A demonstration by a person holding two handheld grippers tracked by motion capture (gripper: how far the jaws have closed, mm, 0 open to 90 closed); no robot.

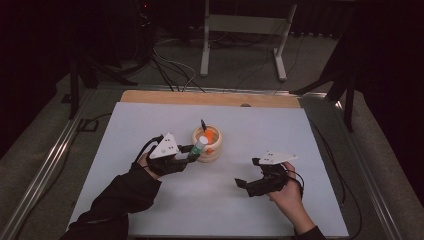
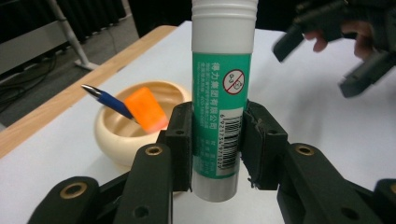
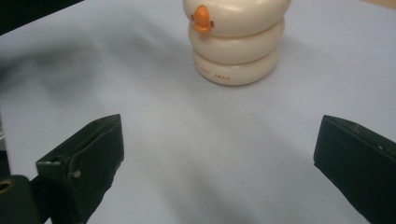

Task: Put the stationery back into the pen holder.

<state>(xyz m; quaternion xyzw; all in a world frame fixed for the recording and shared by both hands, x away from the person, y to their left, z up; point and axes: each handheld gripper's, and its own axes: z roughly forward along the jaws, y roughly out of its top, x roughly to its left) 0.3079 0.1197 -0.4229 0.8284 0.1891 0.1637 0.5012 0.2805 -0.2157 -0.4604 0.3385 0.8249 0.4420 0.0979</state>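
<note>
My left gripper (image 1: 192, 152) (image 2: 218, 144) is shut on a glue stick (image 1: 201, 145) (image 2: 222, 93) with a green label and white cap, held upright just above the table. It is beside the near-left wall of a cream ringed holder (image 1: 219, 150) (image 2: 112, 135) (image 3: 238, 46). A blue pen (image 1: 203, 123) (image 2: 105, 99) and an orange block (image 1: 210, 136) (image 2: 147, 109) stand in the holder. My right gripper (image 1: 247, 172) (image 3: 219, 149) (image 2: 322, 60) is open wide with nothing between its jaws, low over the table to the right of the holder.
The white table top (image 1: 150, 120) has a wooden strip (image 1: 210, 98) along its far edge and metal rails (image 1: 45, 170) at the sides. Beyond it on the floor stand a white frame (image 1: 240, 30) and cables (image 1: 170, 70).
</note>
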